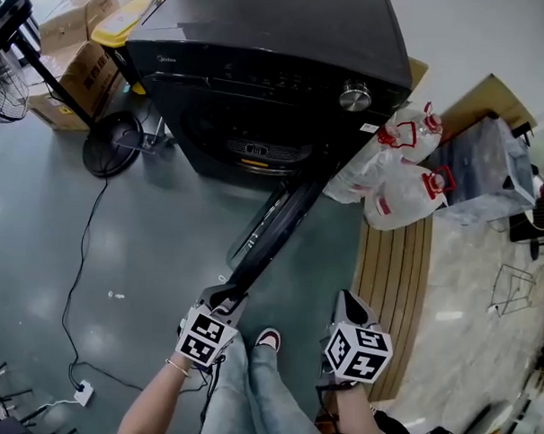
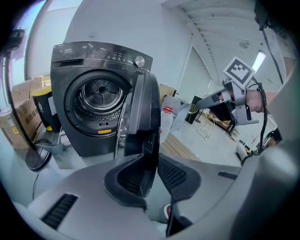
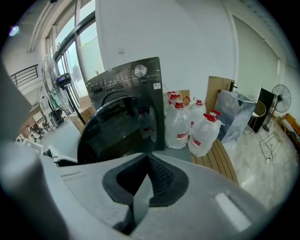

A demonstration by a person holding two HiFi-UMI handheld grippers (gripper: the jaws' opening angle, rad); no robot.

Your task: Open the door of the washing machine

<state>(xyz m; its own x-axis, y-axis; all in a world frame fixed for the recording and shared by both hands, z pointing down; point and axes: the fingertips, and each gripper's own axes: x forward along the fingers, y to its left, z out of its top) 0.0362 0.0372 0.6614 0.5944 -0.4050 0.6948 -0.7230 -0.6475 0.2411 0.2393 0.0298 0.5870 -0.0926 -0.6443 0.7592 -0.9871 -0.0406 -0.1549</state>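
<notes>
The black front-loading washing machine (image 1: 260, 67) stands at the top of the head view. Its round door (image 1: 271, 230) is swung wide open towards me, edge-on, and the drum (image 2: 98, 93) shows behind it. My left gripper (image 1: 221, 301) is shut on the door's free edge; in the left gripper view the door (image 2: 143, 117) runs straight down between the two pads of that gripper (image 2: 152, 173). My right gripper (image 1: 347, 305) hangs free to the right of the door, shut with nothing in it (image 3: 148, 159). From there I see the door's dark glass (image 3: 117, 126).
Large water jugs (image 1: 403, 195) stand on a wooden pallet (image 1: 396, 271) to the machine's right. On its left are a fan base (image 1: 113, 142) and cardboard boxes (image 1: 67, 77). A cable (image 1: 76, 275) runs over the floor to a power strip (image 1: 84, 392). My shoe (image 1: 267, 339) is under the door.
</notes>
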